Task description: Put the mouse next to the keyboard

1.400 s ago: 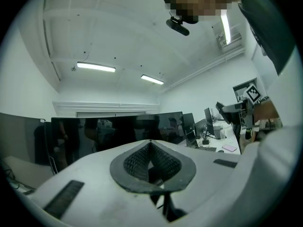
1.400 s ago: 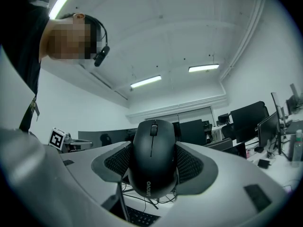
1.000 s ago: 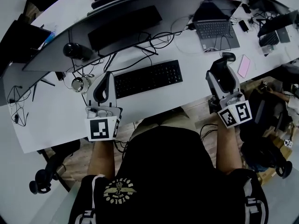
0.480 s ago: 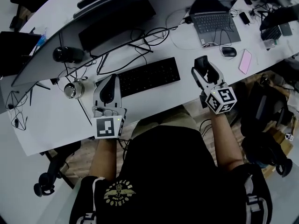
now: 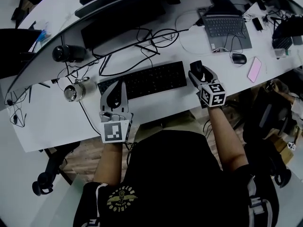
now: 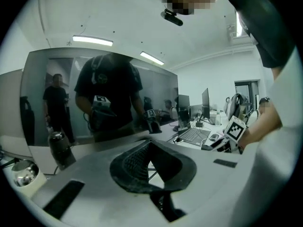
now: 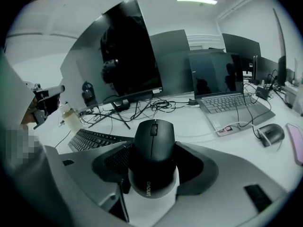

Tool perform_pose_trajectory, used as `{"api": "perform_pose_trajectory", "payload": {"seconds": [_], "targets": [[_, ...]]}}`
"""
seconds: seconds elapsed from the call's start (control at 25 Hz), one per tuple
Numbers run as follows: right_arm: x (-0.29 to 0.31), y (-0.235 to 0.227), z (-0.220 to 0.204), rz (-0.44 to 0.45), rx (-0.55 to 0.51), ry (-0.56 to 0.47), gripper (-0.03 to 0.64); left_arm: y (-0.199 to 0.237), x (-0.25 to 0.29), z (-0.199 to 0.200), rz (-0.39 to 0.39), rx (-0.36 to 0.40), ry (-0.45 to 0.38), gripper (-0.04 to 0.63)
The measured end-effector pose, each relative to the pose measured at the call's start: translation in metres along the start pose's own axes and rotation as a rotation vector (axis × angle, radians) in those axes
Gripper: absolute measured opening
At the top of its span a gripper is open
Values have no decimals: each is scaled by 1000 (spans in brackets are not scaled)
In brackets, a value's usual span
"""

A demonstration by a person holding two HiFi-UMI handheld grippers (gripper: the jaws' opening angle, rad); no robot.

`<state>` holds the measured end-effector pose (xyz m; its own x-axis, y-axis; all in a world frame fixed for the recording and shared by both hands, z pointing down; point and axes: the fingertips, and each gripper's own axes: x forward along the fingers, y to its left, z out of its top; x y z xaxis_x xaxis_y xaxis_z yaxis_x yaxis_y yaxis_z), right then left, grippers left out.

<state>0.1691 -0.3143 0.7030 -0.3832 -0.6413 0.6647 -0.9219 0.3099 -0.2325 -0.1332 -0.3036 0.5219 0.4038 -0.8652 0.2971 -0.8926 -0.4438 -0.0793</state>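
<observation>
Right gripper view shows your black, rounded plastic mouse (image 7: 152, 157) pinched between the right gripper's (image 5: 200, 74) jaws, its long axis pointing away from you. The flat black keyboard (image 5: 142, 81) lies just to its left, its right end near the mouse. Your left gripper (image 5: 116, 90), jaws spread and empty, hovers by the keyboard's other end, so lowering falls to your right hand.
</observation>
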Motion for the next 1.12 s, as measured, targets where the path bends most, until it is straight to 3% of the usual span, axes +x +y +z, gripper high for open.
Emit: {"api": "perform_pose_trajectory", "payload": {"seconds": [0.28, 0.68, 0.96, 1.12], "targets": [[28, -15, -24, -30, -1, 114, 287, 7, 0, -13, 32, -3, 52, 2], [46, -23, -38, -76, -22, 176, 293, 7, -3, -21, 49, -26, 78, 2], [38, -24, -27, -72, -3, 132, 319, 7, -8, -13, 62, -28, 58, 2], [23, -24, -8, -88, -30, 68, 318, 10, -14, -1, 78, -31, 1, 2]]}}
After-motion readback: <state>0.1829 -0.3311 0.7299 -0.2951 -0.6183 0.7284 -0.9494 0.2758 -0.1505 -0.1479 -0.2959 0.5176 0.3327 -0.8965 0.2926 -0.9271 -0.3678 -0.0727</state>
